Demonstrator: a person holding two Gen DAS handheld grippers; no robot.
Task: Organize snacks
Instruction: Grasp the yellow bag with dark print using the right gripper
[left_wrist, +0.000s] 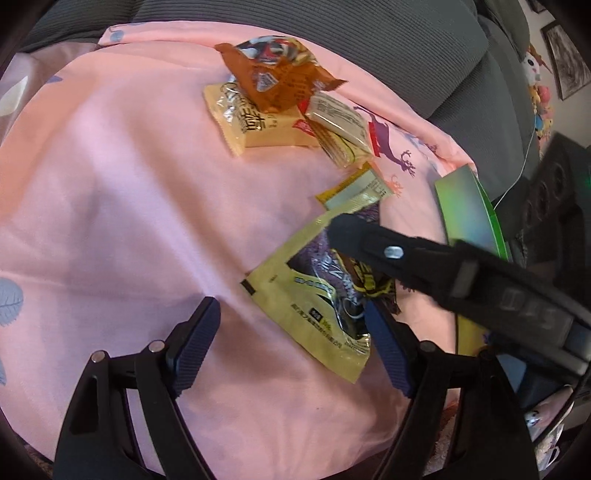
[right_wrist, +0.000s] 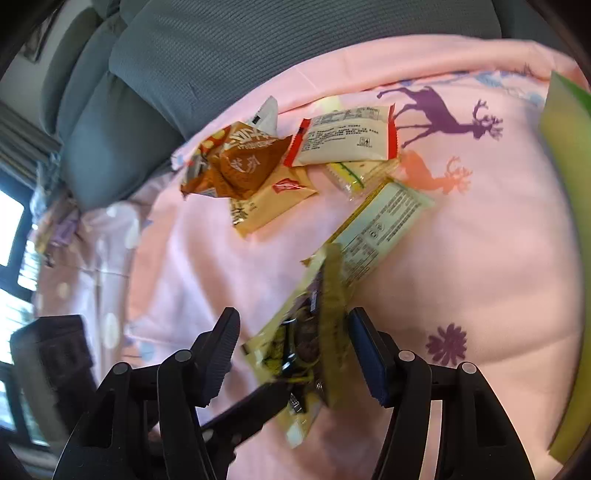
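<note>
My right claw (right_wrist: 293, 349) stands spread, the yellow packet (right_wrist: 314, 325) loose between its fingers, nearer the right one. My left claw (left_wrist: 295, 347) is spread, its right finger at the packet's edge.

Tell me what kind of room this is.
Probably a living room at home: a grey sofa under a pink sheet strewn with snack packets, a framed picture on the wall.
</note>
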